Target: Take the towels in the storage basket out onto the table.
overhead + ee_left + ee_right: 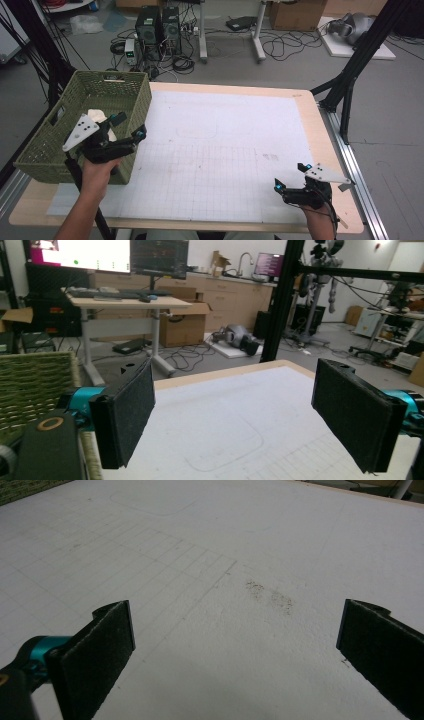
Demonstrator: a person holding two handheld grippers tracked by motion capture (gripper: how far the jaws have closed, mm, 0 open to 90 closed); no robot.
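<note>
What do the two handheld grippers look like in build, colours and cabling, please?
Each gripper, left gripper and right gripper, has a black body, teal mounts behind two flat black padded jaws, and a grey three-cornered plate with dark dots on top. A black cable trails from the right one. Forearms are bare, without sleeves.

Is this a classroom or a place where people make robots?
It looks more like a robot lab or workshop. Computer towers and tangled cables sit on the floor beyond the table, monitors stand on a desk, and a robot-like machine stands in the back.
</note>
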